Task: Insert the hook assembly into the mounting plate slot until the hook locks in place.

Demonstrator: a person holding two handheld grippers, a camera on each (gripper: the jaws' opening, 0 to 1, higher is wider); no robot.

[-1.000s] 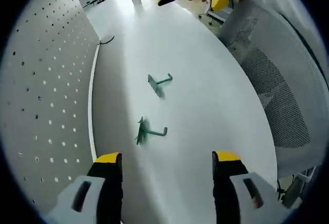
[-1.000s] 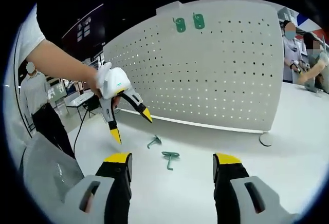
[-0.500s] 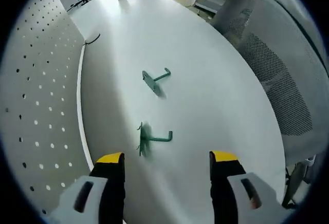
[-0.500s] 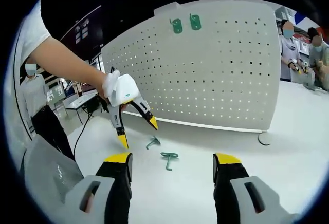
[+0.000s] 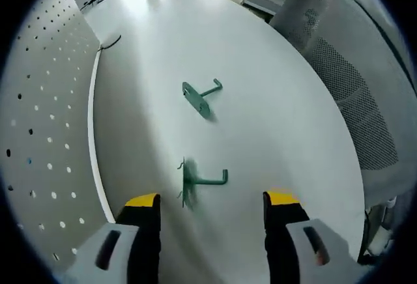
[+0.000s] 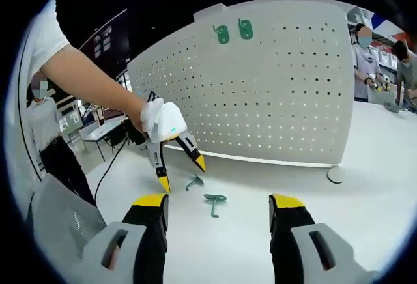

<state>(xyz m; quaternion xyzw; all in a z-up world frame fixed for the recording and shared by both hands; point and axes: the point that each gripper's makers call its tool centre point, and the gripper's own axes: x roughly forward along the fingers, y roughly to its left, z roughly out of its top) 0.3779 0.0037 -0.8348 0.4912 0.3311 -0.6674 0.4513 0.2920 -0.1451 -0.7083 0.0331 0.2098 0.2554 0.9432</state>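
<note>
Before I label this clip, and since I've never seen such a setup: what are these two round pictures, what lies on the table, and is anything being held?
There is no robot: a person holds a two-jaw gripper in each hand, and a fisheye camera rides on each. The left gripper view looks down past the left gripper at the white table. The right gripper view looks past the right gripper toward the pegboard, and the left one appears there too, jaws apart above the table. Two green hooks lie loose on it: the near hook and the far hook. Two green plates sit high on the pegboard. Neither gripper holds anything.
</note>
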